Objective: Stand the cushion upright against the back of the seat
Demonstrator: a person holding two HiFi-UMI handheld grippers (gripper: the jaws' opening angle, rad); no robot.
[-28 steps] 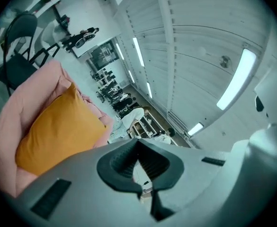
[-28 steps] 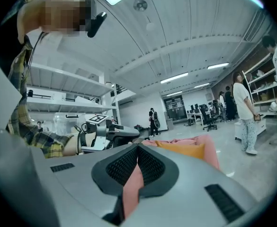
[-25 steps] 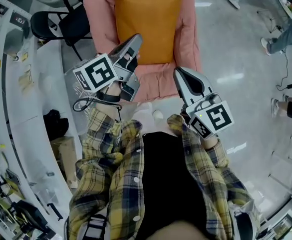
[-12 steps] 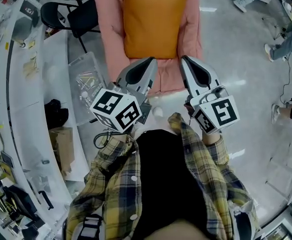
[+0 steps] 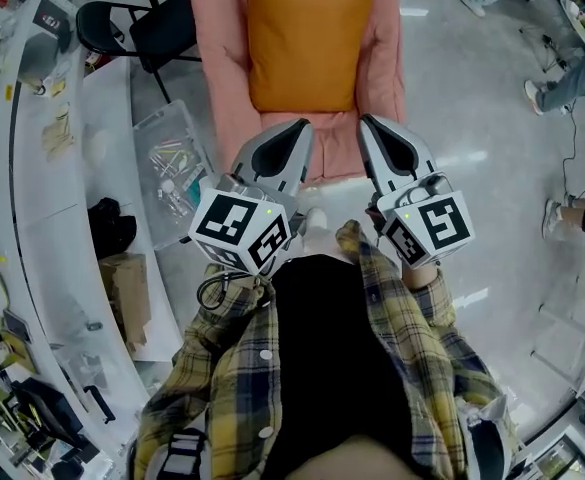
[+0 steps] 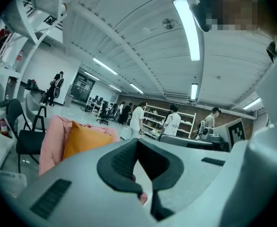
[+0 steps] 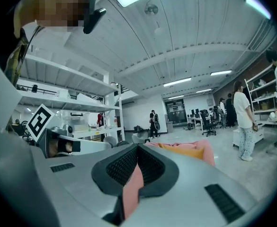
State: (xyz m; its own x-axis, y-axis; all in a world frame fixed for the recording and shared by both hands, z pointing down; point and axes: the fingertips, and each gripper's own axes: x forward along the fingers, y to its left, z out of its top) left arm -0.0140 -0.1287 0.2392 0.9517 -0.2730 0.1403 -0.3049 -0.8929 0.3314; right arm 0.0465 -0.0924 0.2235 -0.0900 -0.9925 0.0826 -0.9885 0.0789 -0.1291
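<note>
In the head view an orange cushion (image 5: 305, 38) rests on the pink seat (image 5: 217, 88), its top edge at the seat's back. In the left gripper view the cushion (image 6: 84, 138) leans against the pink backrest (image 6: 50, 141). It also shows low in the right gripper view, cushion (image 7: 188, 151) on pink seat (image 7: 208, 151). My left gripper (image 5: 302, 126) and right gripper (image 5: 367, 123) hover side by side at the seat's front edge, short of the cushion. Both are shut, with nothing held.
A black folding chair (image 5: 132, 28) stands left of the seat. A clear plastic bin (image 5: 177, 163) sits on the floor beside it. A curved white workbench (image 5: 32, 218) runs along the left. People (image 5: 582, 68) stand at the right.
My left gripper has swung right and rolled, coming off the seat's front left to sit beside the right gripper. The cushion has not moved.
</note>
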